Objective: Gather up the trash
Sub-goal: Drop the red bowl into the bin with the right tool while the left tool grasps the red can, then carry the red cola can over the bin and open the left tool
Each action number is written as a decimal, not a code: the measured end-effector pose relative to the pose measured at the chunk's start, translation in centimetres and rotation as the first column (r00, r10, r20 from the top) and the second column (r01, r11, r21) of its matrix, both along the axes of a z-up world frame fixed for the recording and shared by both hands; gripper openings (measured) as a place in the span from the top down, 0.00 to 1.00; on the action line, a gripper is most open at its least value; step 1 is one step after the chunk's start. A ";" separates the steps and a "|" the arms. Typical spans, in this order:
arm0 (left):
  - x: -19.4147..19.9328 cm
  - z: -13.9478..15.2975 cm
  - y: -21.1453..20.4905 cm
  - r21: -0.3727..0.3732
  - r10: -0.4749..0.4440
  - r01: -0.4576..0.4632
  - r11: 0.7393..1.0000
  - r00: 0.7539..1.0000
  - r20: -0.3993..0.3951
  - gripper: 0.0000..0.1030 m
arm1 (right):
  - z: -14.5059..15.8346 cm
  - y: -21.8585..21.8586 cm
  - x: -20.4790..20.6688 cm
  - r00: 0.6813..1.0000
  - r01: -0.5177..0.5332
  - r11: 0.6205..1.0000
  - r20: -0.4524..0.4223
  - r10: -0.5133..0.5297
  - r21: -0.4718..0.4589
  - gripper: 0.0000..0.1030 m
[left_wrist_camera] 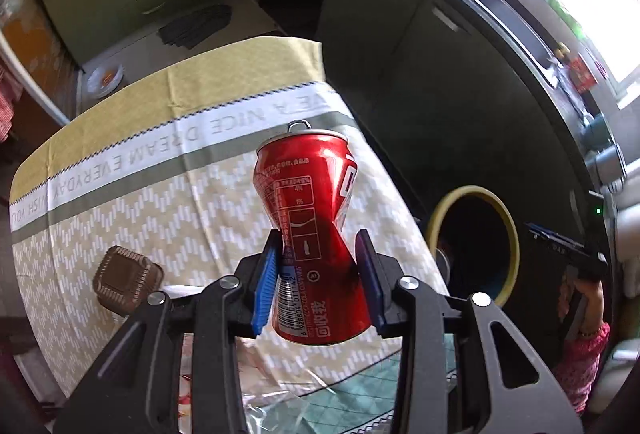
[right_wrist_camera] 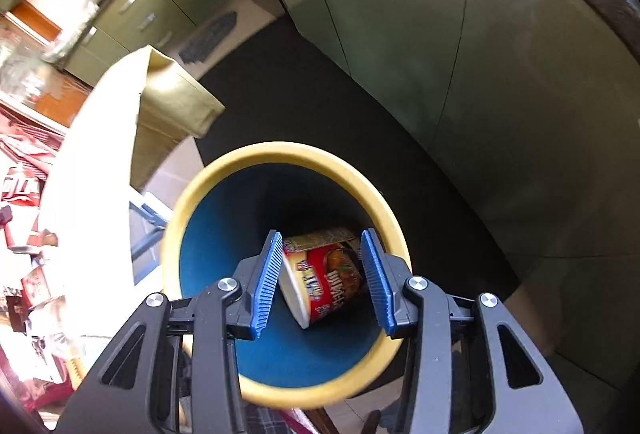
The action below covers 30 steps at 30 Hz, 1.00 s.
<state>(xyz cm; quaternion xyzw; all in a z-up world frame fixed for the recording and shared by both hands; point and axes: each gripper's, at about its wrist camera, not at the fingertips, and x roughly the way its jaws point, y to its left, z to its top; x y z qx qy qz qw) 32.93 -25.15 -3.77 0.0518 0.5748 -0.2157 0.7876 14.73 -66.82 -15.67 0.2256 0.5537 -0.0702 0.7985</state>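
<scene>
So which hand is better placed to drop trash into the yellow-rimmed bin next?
Left. Its gripper clamps the crushed red soda can; the right gripper hangs open over the yellow-rimmed blue bin, noodle cup inside.
</scene>
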 end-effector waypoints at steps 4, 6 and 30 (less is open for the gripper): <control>-3.0 -0.3 -5.4 -0.004 -0.146 0.146 0.989 0.989 -0.023 0.65 | 0.5 0.7 -2.3 1.000 -0.025 1.000 0.016 0.025 -0.003 0.59; -4.5 -1.0 -8.1 -0.006 -0.206 0.206 0.979 0.978 -0.038 0.65 | 0.7 0.9 -2.9 0.999 -0.030 1.000 0.025 0.030 0.004 0.59; -8.4 -6.4 -21.5 0.051 -0.326 0.332 0.942 0.940 -0.099 0.58 | 1.5 1.2 -4.6 0.995 -0.077 0.996 0.059 0.074 0.040 0.59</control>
